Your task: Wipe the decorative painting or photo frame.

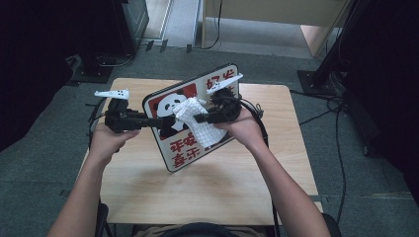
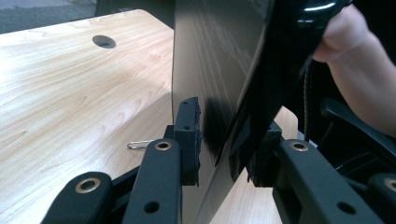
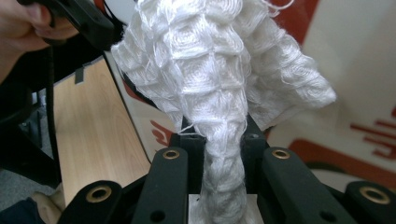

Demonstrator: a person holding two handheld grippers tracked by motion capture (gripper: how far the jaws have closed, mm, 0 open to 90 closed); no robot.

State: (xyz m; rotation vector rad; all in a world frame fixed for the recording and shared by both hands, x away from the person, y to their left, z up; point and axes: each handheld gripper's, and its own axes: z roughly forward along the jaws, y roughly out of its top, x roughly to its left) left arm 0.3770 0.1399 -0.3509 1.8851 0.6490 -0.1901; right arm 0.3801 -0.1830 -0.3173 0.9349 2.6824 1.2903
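Note:
A white sign board (image 1: 184, 149) with a panda picture and red characters is tilted up over the wooden table (image 1: 148, 197). My left gripper (image 1: 160, 121) is shut on its left edge; in the left gripper view the pads (image 2: 189, 135) squeeze the dark board (image 2: 210, 56) from both sides. My right gripper (image 1: 200, 118) is shut on a white waffle-weave cloth (image 1: 205, 136), which lies against the sign's printed face. In the right gripper view the cloth (image 3: 205, 60) bunches up out of the jaws (image 3: 223, 140), in front of the sign (image 3: 355, 93).
The table has a round cable hole (image 2: 103, 41), and a small metal clip (image 2: 140, 144) lies on it near the board. Cables trail from both grippers. Dark stands (image 1: 321, 74) and cables (image 1: 341, 143) lie on the grey floor around the table.

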